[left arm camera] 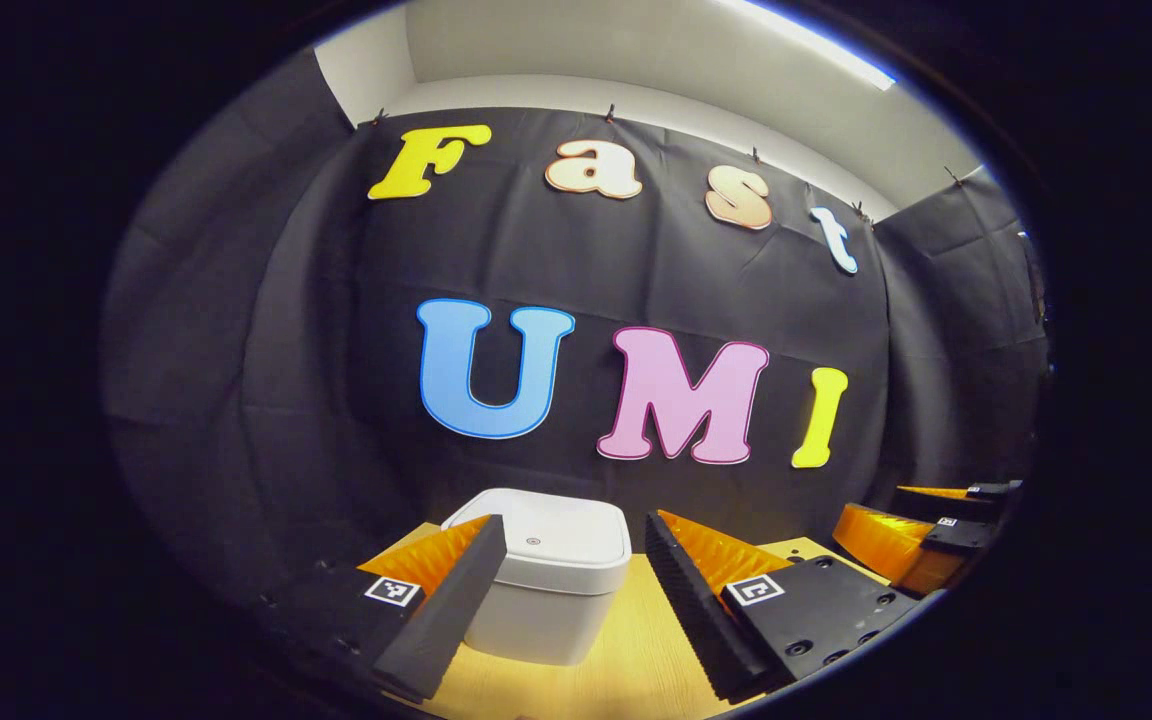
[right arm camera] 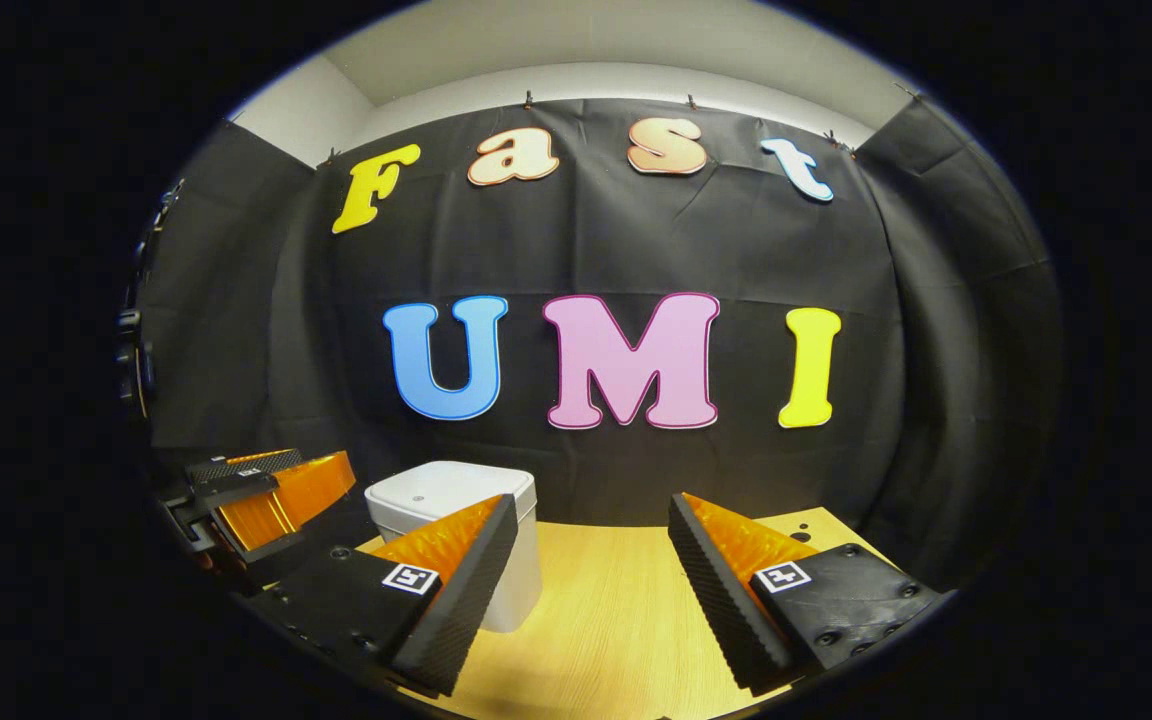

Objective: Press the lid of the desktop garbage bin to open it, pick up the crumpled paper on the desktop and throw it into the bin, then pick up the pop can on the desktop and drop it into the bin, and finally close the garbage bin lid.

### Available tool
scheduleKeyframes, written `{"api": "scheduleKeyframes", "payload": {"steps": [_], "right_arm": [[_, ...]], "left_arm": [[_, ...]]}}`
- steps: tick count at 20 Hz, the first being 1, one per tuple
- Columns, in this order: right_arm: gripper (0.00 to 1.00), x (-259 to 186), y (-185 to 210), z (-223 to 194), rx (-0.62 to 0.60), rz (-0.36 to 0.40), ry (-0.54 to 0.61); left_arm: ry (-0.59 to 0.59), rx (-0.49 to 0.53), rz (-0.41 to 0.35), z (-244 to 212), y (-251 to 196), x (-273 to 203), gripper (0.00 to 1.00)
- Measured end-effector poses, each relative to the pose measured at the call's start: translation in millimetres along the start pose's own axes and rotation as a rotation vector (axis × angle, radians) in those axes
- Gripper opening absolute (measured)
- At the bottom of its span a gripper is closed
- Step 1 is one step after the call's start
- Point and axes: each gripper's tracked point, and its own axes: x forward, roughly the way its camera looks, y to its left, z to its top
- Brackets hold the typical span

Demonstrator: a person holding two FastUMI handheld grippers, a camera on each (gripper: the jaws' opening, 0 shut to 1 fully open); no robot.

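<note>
Both tools, left point(left arm camera: 576, 560) and right point(right arm camera: 591, 545), hang agape over the desk point(right arm camera: 616, 620); the bin point(left arm camera: 546, 585) looks light, rigid plastic, best pressed mid-lid point(left arm camera: 536, 535).

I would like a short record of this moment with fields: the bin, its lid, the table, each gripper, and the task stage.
bin: white garbage bin standing on the table, near the back wall
lid: closed, with a small button on top
table: light wooden table
left gripper: left gripper open, holding nothing, pointed at the bin
right gripper: right gripper open, holding nothing; the bin is to its left
task stage: lid not yet pressed
</note>
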Motion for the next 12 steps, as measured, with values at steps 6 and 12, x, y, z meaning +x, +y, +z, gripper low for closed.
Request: {"api": "scheduleKeyframes", "payload": {"steps": [6, 12], "right_arm": [[0.99, 2.5, -0.8, 9.7, -0.017, -0.023, -0.023], [0.98, 3.7, -0.9, 9.4, -0.035, -0.039, -0.013]], "left_arm": [[0.006, 0.055, -0.016, -8.4, 6.0, 3.3, 0.95], [0.037, 0.083, -0.033, -19.7, 5.3, 1.6, 0.95]]}}
